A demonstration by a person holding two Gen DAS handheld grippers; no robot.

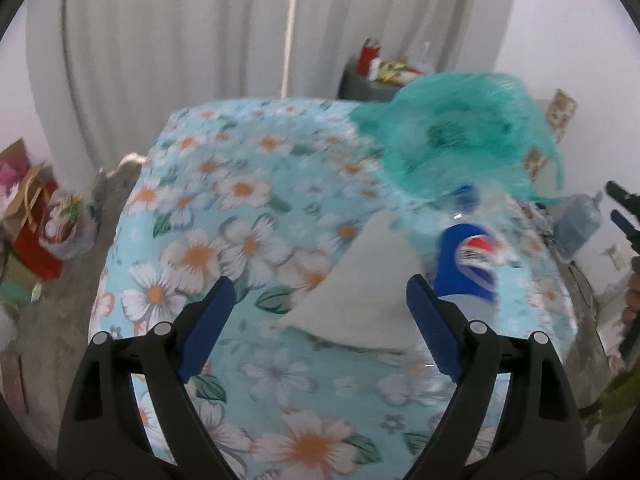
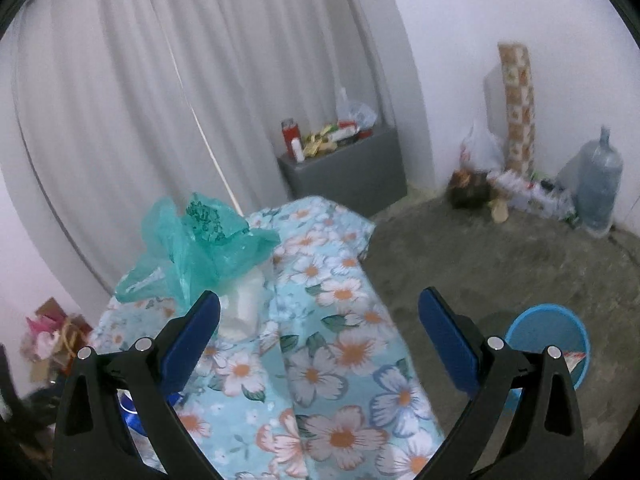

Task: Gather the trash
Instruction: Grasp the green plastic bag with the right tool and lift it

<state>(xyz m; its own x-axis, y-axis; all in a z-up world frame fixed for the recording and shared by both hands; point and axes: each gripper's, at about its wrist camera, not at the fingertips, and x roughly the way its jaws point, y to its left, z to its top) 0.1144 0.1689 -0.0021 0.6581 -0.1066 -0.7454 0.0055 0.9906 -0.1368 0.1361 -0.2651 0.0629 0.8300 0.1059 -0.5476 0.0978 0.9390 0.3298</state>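
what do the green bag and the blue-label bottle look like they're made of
Green bag: thin plastic film by the look, translucent and crinkled, with the floral cloth showing faintly through it.
Bottle: probably clear plastic, see-through above and below a glossy blue wrap label, with a blue cap; blur hides finer detail.

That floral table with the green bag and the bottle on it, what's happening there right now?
A person is clearing trash with two handheld grippers. The left gripper hangs over the floral tablecloth, jaws wide open and empty, pointed toward a white paper and a Pepsi bottle lying beside it. A green plastic bag sits further back on the table. The right gripper is also open and holds nothing. Nothing has been picked up yet.
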